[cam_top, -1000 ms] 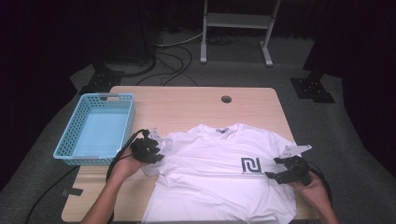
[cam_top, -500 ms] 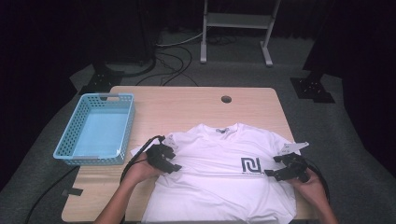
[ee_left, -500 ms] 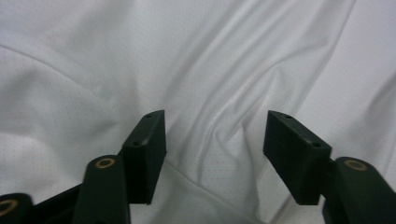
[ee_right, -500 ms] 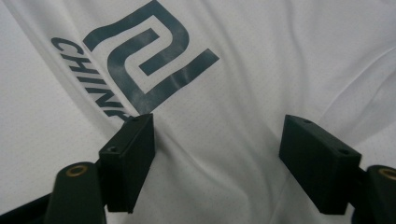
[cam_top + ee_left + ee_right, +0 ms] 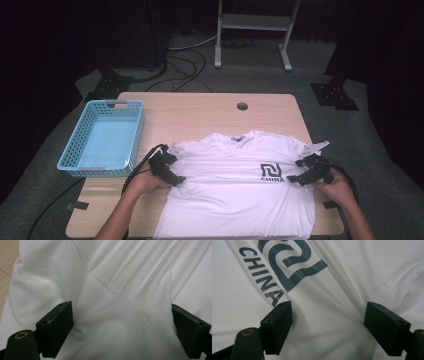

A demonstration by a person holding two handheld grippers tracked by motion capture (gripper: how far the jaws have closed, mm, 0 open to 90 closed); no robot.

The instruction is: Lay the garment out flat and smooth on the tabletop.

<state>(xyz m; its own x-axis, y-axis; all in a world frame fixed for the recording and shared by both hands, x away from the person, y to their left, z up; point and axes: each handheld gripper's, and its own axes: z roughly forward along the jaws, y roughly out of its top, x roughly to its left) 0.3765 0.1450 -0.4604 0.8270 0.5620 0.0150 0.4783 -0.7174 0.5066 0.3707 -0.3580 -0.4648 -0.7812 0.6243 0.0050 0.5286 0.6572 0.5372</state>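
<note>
Dark floor surrounds the pale wooden surface (image 5: 200, 112) where the white short-sleeved T-shirt (image 5: 235, 200) lies flat beside the blue plastic basket (image 5: 102, 140). Left tongs (image 5: 170, 170) have just been opening over loose cloth; right tongs (image 5: 305, 172) stand open near the logo. Apparently a fold was released.

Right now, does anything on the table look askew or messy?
Yes: the white printed T-shirt is bunched into ridges where the open left gripper sits, and its far right sleeve is crumpled past the table edge. The blue plastic basket sits straight.
</note>
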